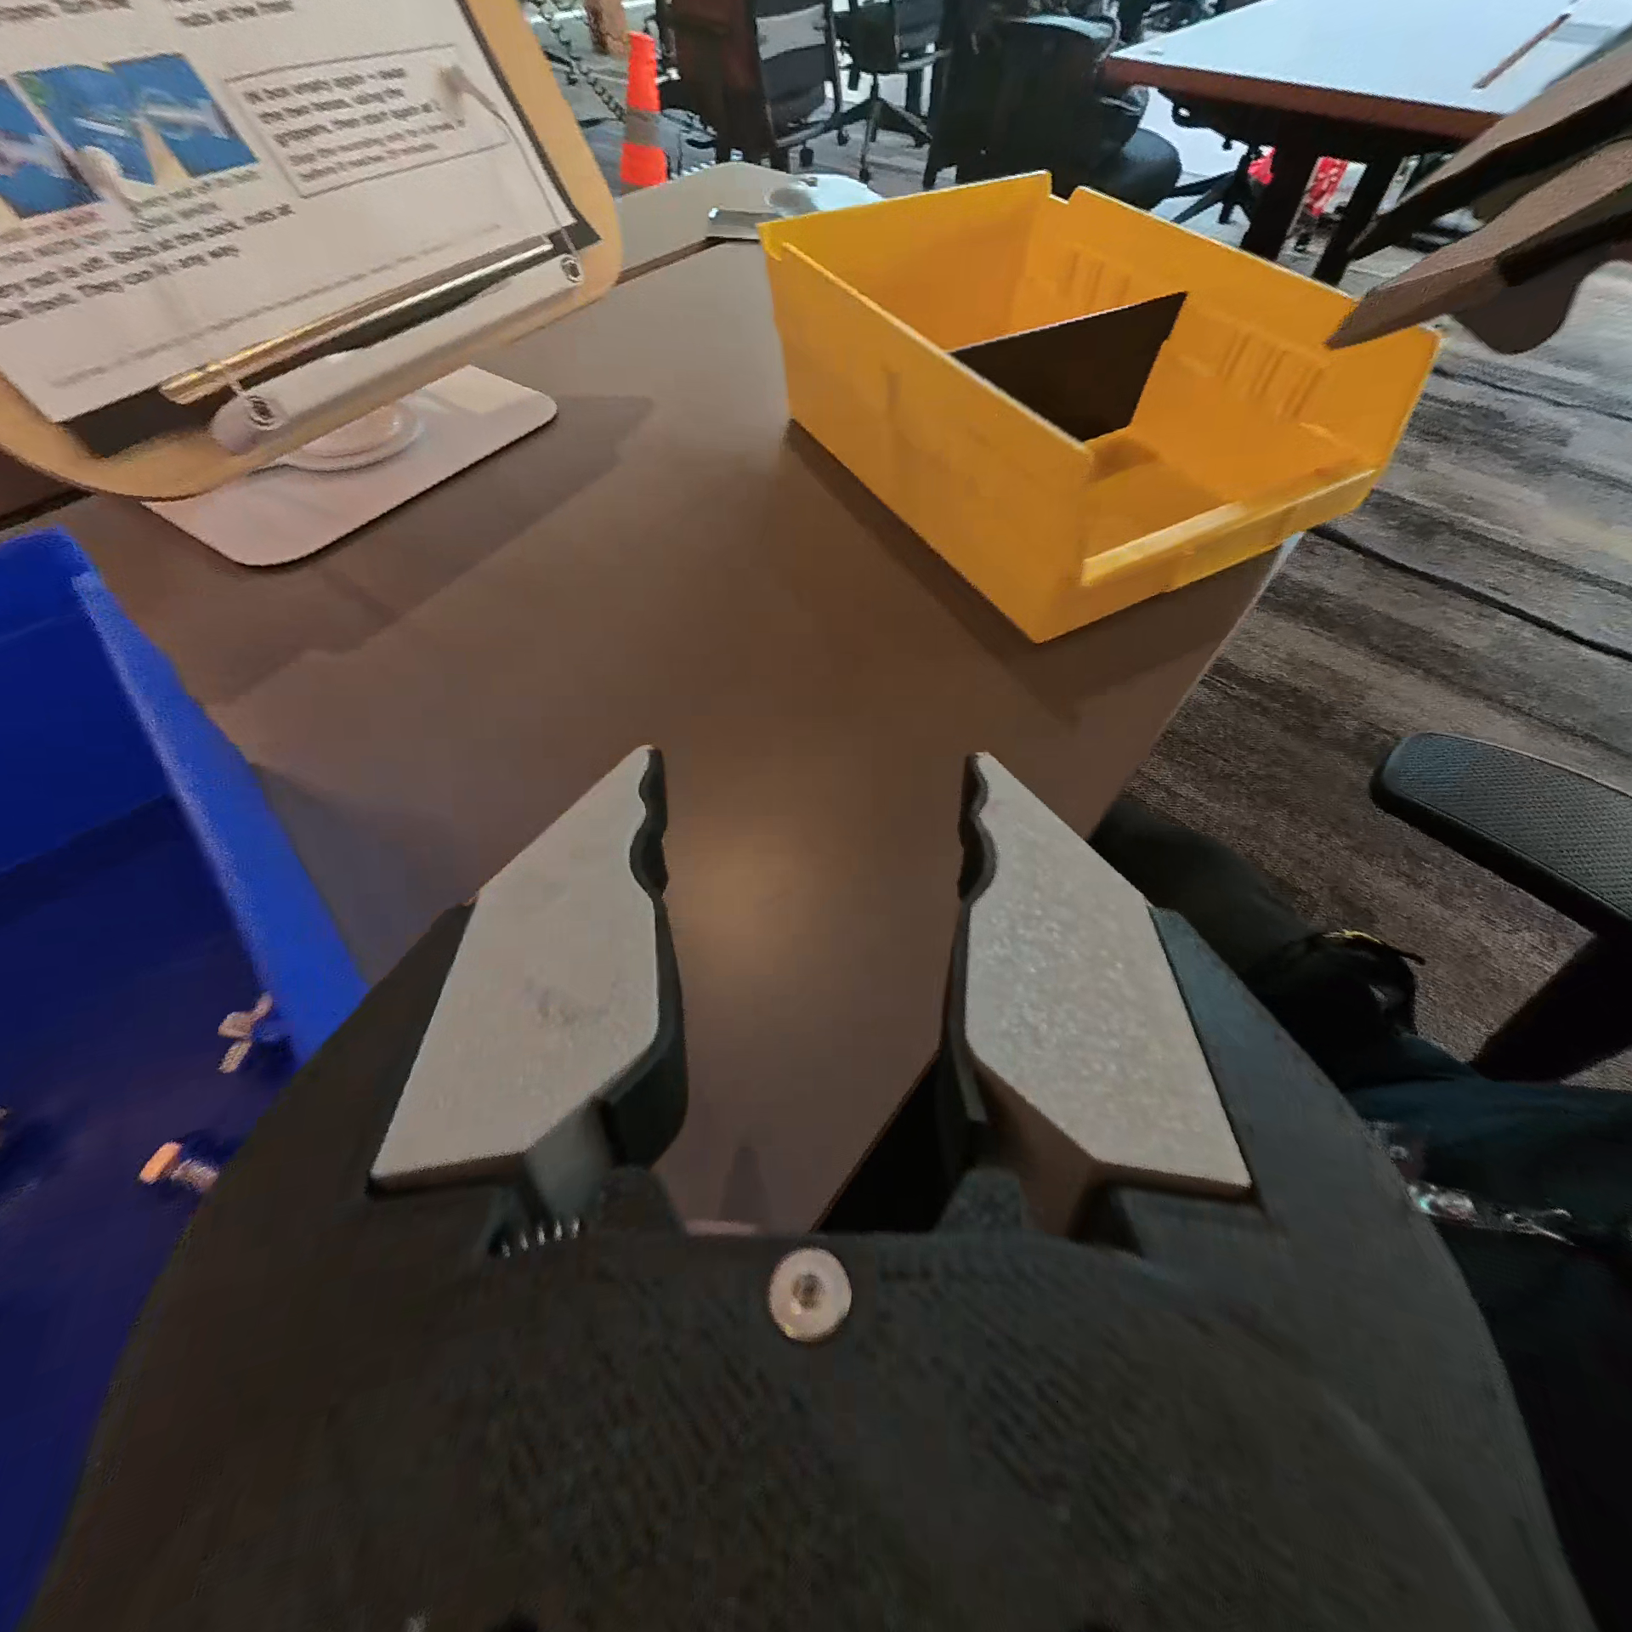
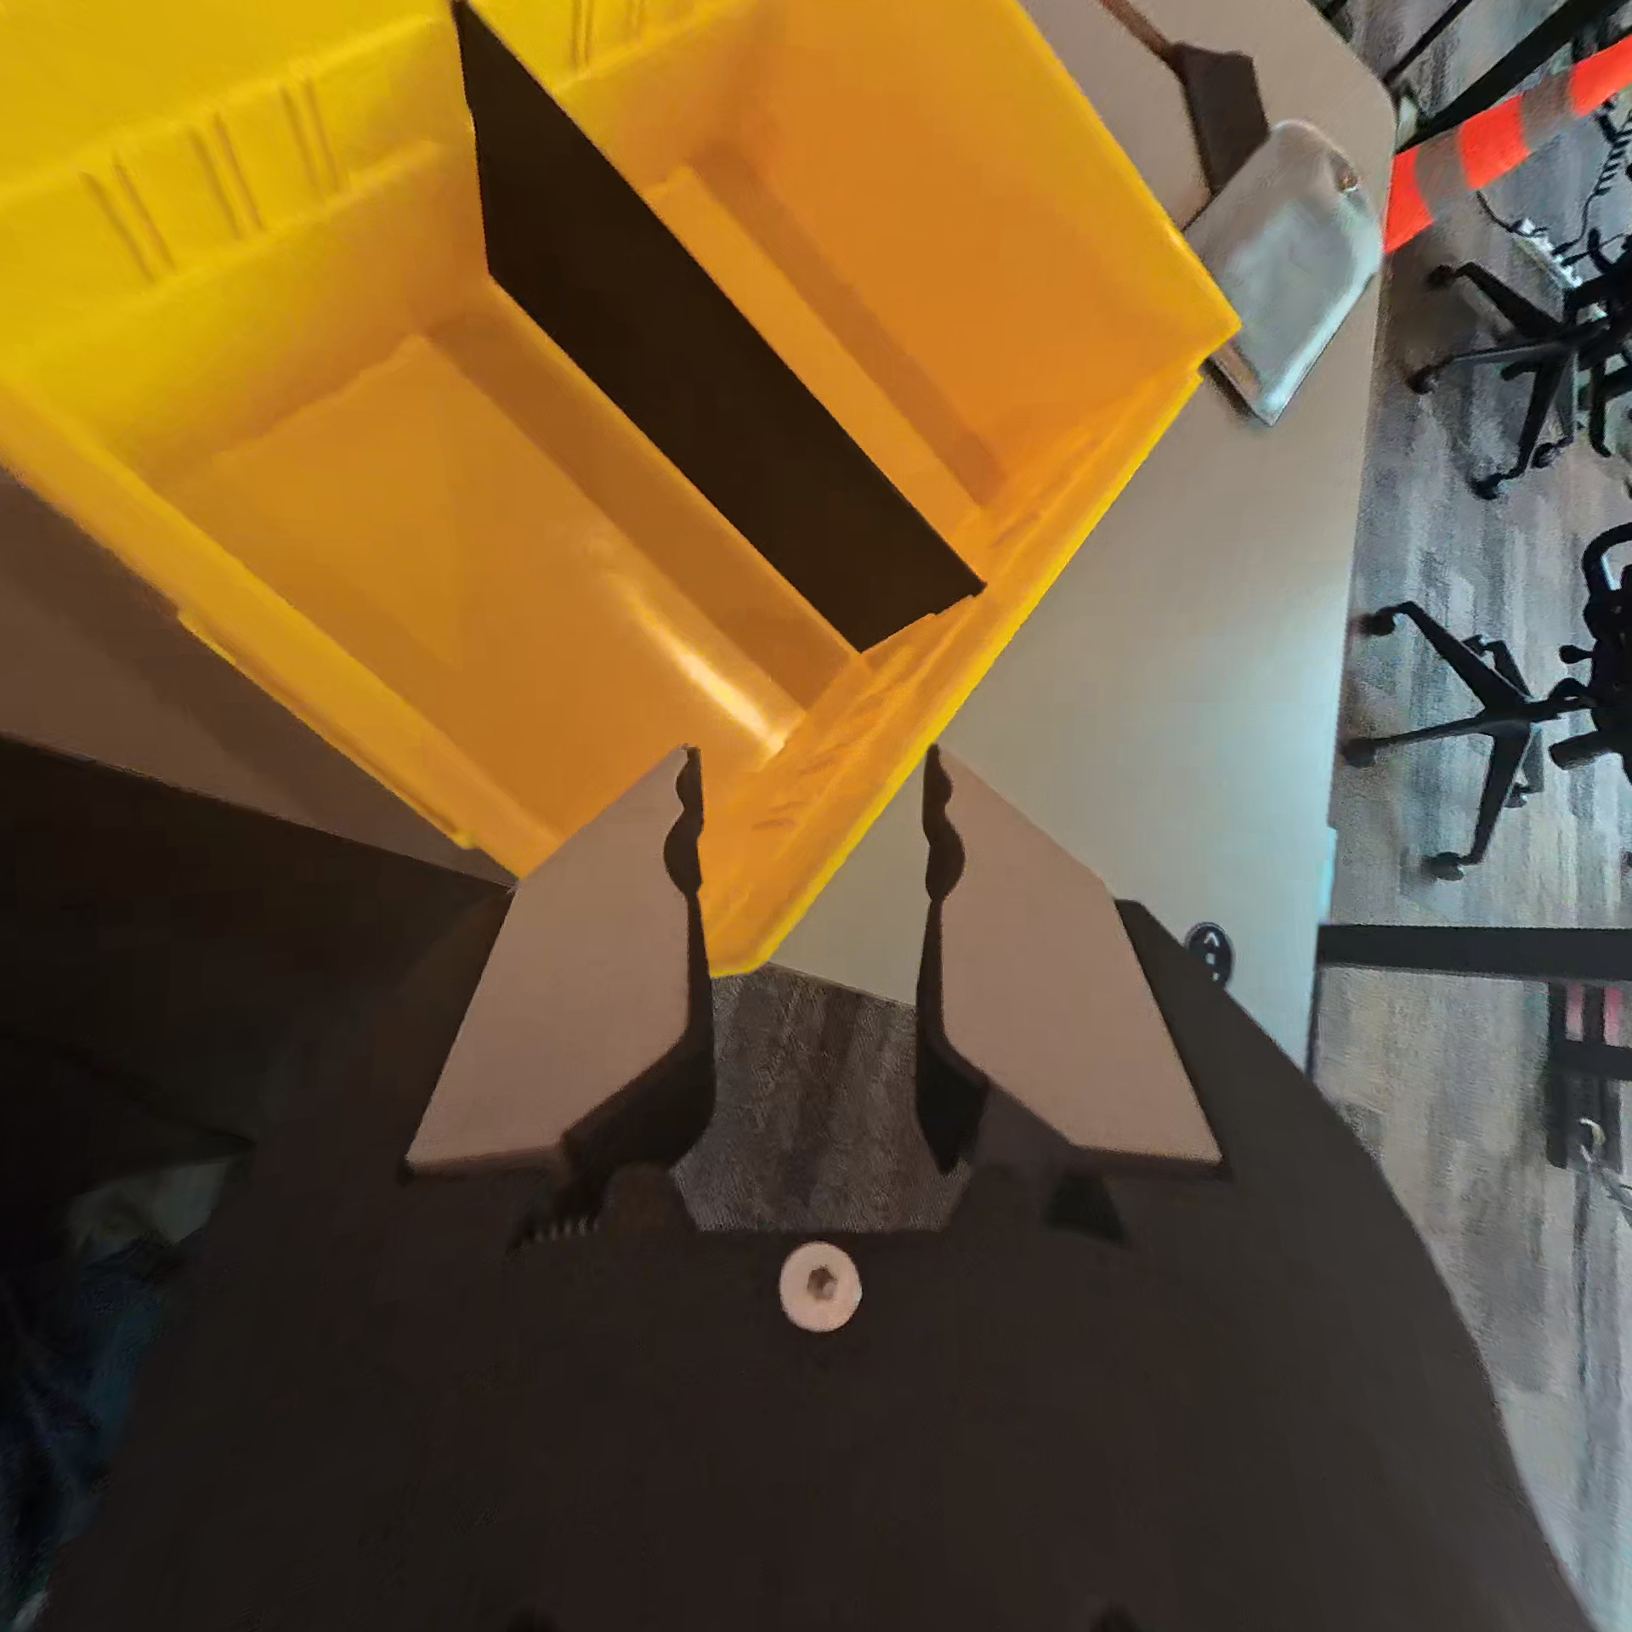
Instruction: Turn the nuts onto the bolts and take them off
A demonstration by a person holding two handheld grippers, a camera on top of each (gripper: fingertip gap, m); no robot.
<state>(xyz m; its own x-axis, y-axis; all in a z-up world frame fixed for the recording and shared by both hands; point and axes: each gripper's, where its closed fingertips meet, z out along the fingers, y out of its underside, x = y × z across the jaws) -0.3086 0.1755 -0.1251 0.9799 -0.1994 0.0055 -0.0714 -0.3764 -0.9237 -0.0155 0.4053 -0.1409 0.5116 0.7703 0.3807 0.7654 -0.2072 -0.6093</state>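
A blue bin (image 1: 132,751) stands at the left of the left wrist view with a wing nut (image 1: 249,1033) and a bolt (image 1: 181,1167) on its floor. A yellow bin (image 1: 927,424) with a black divider (image 1: 1077,362) stands at the table's far right; both its compartments look bare in the right wrist view (image 2: 459,547). My left gripper (image 1: 812,777) is open and empty over the brown table, between the two bins. My right gripper (image 2: 812,768) is open and empty above the yellow bin's corner; its fingers (image 1: 1501,256) show at the top right of the left wrist view.
A stand with an instruction sheet (image 1: 265,221) sits at the table's back left. The table edge (image 1: 1174,706) runs close on the right, with an office chair armrest (image 1: 1519,821) and a person's legs beyond it. An orange cone (image 1: 643,115) and chairs stand farther back. Spacing between my two grippers at the tips: around 40 centimeters.
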